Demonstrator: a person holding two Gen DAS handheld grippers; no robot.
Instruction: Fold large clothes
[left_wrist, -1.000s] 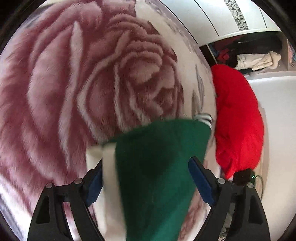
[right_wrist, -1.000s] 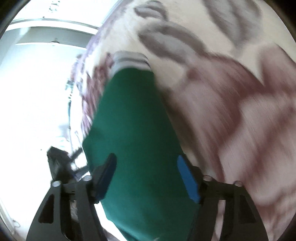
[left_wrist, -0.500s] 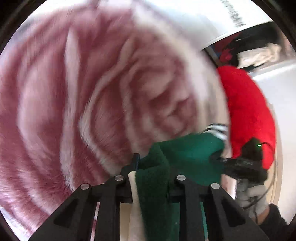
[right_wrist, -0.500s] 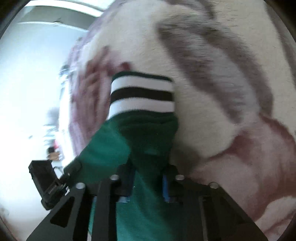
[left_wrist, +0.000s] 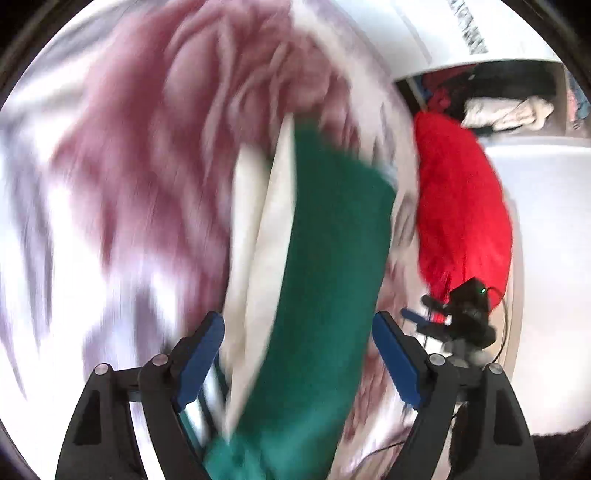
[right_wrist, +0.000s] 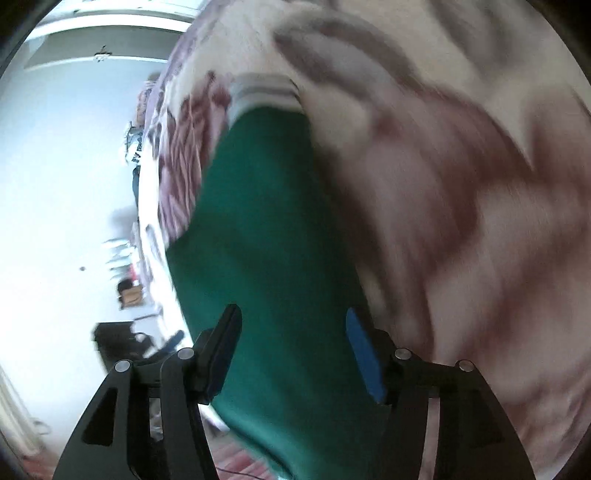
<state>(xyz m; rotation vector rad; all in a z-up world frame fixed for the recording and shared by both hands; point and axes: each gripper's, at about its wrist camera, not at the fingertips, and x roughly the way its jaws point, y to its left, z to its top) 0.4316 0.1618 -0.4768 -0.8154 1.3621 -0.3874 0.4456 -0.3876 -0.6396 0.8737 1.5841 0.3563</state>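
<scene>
A green garment (left_wrist: 332, 258) with a cream panel (left_wrist: 258, 240) lies on the rose-patterned blanket (left_wrist: 147, 166). It runs between the fingers of my left gripper (left_wrist: 297, 325). Those jaws are opening and stand wide, with the blue pads clear of the cloth. In the right wrist view a green sleeve (right_wrist: 266, 229) ends in a striped cuff (right_wrist: 264, 92). My right gripper (right_wrist: 291, 317) straddles the sleeve, its jaws opening and the cloth loose between them. Both views are blurred by motion.
A red padded heap (left_wrist: 461, 206) lies at the blanket's right edge, beside a white surface (left_wrist: 546, 258). An open cupboard with clothes (left_wrist: 506, 110) is behind it. In the right wrist view a bright floor (right_wrist: 55, 221) lies left of the bed.
Half a second ago both grippers were shut on bunched green cloth. Both have since opened and let it go, and both have pulled back, so more of the garment shows.
</scene>
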